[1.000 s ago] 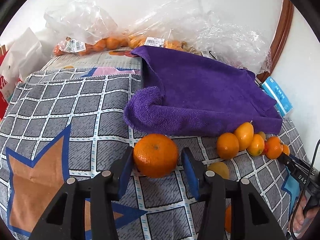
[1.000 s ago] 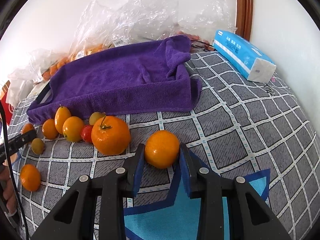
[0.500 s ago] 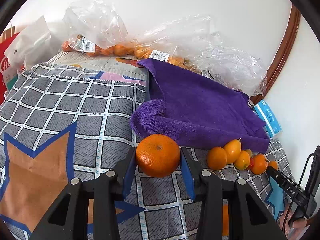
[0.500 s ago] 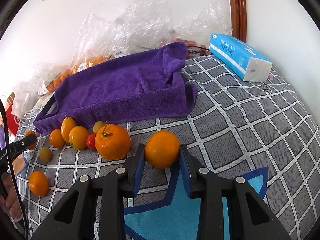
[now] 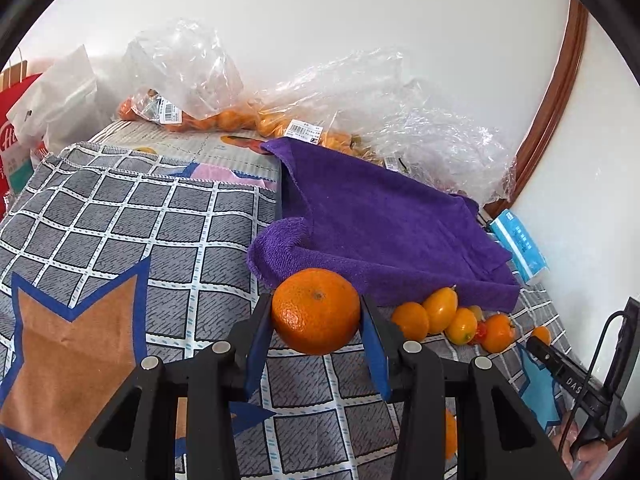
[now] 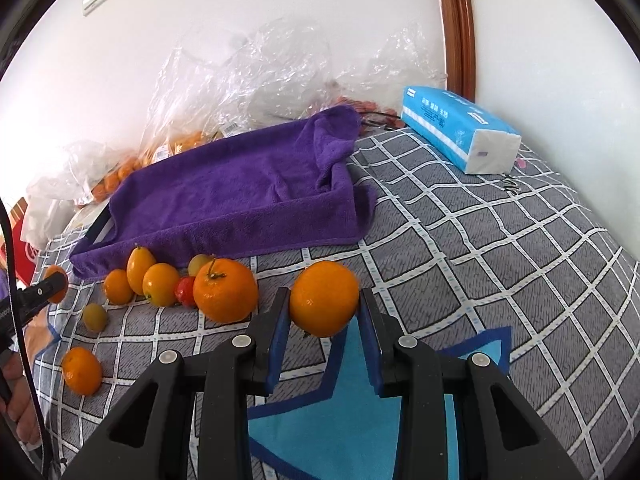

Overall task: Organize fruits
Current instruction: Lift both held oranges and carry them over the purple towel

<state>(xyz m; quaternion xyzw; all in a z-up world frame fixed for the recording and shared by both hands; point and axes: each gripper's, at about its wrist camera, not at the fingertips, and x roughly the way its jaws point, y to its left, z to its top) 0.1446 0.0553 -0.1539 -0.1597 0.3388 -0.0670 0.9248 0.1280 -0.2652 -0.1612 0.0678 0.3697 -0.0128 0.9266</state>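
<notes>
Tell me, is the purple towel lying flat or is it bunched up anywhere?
Mostly spread, not flat: the purple towel drapes over something tray-shaped, its near-left corner rolled and its far-right corner rumpled.

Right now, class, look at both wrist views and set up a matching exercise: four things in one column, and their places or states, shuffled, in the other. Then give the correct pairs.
Things:
1. purple towel
2. blue tissue pack
3. stemmed orange
4. clear plastic bags

Places or states:
A. loose on the cloth, beside small fruits
B. against the back wall, holding fruit
C. spread out, with edges turned up
D. near the wooden frame, by the side wall

Pairs: 1-C, 2-D, 3-A, 4-B
</notes>
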